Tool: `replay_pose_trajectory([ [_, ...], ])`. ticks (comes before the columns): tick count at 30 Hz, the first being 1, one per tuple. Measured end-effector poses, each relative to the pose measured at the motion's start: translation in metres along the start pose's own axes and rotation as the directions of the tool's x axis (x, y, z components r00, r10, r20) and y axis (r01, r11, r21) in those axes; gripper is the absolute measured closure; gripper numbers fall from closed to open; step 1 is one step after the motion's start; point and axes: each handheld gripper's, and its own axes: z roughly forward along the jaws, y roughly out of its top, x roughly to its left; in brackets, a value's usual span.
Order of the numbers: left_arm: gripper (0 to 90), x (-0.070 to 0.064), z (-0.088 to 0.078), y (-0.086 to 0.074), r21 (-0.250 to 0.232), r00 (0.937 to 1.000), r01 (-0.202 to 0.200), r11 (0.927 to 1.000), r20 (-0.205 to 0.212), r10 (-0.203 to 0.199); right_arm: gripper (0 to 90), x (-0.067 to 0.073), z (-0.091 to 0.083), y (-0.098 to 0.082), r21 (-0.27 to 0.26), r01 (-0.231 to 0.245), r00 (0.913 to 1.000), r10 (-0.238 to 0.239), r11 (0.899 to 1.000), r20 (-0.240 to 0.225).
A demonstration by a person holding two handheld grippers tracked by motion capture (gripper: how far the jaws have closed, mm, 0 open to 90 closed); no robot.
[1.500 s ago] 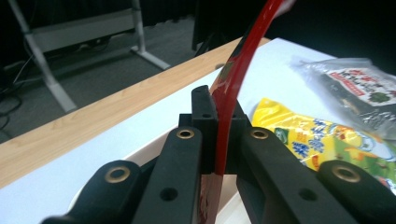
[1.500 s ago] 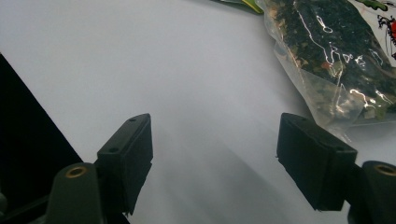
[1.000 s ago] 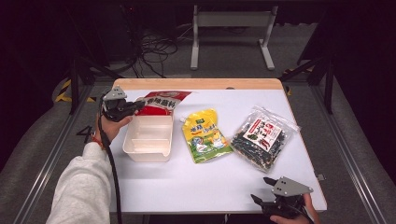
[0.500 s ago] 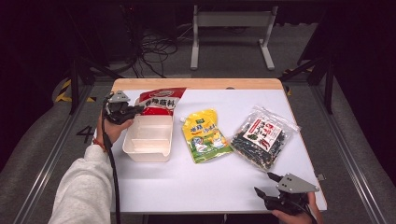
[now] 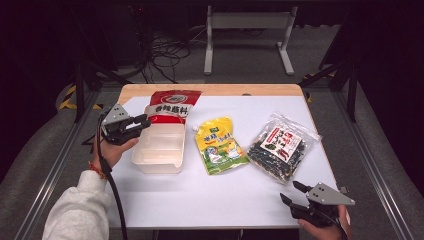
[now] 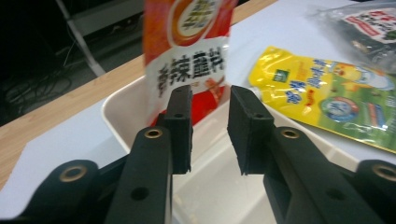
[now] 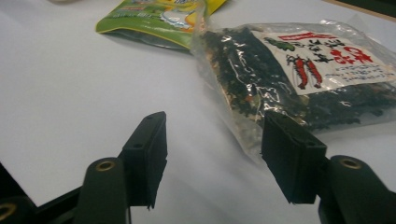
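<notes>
- On the left side of the white table [image 5: 165,200], the left gripper [image 5: 142,122] sits in a person's left hand [image 5: 112,150], at the left edge of the clear plastic box [image 5: 159,150].
- Its jaws have just been opening. They stand a little apart with nothing between them, so it has let go.
- Seen from the left gripper view, the jaws point over the box rim [image 6: 121,121] at the red sauce packet [image 6: 189,60].
- The red sauce packet [image 5: 172,106] lies with its lower end inside the far end of the box. Its top end rests on the table near the wooden strip [image 5: 215,90] at the back.
- Just right of the box lies the yellow pouch [image 5: 220,147], flat on the table, with its small spout toward the box.
- Further right lies the clear bag of dark seaweed [image 5: 280,147] with a red and white label. It is near the yellow pouch.
- At the front right corner, the right gripper [image 5: 292,192] is held in the person's right hand [image 5: 325,231], close to the near end of the seaweed bag.
- Its jaws have just been closing a bit, but they stand wide apart and hold nothing.
- From the right gripper view, the seaweed bag [image 7: 299,79] lies just past the right-hand jaw, with the yellow pouch [image 7: 159,16] beyond it.
</notes>
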Motion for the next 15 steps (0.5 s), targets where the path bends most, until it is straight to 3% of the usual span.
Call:
replay_pose_trajectory([
  [5, 51.4, -0.023, -0.015, -0.009, -0.038, 0.9994, -0.033, 0.9987, 0.013, 0.034, 50.4, -0.009, -0.001, -0.002, -0.014, -0.018, 0.9989, 0.019, 1.0, 0.043],
  [9, 38.9, -0.044, -0.027, -0.02, -0.038, 0.999, -0.041, 0.9984, 0.016, 0.041, 51.9, -0.016, 0.0, -0.001, -0.02, -0.031, 0.9974, 0.032, 0.999, 0.064],
  [10, 36.8, -0.044, -0.027, -0.02, -0.038, 0.999, -0.041, 0.9984, 0.016, 0.041, 51.9, -0.016, 0.0, -0.001, -0.02, -0.031, 0.9974, 0.032, 0.999, 0.064],
  [14, 28.7, -0.069, -0.035, -0.031, -0.043, 0.9986, 0.008, 0.9991, 0.053, -0.006, 49.3, -0.024, -0.001, 0.0, -0.052, -0.044, 0.9951, 0.048, 0.998, 0.087],
  [15, 26.2, -0.076, -0.036, -0.033, -0.035, 0.9981, 0.0, 0.9994, 0.062, 0.002, 49.0, -0.026, -0.001, 0.001, -0.064, -0.049, 0.9946, 0.054, 0.997, 0.089],
])
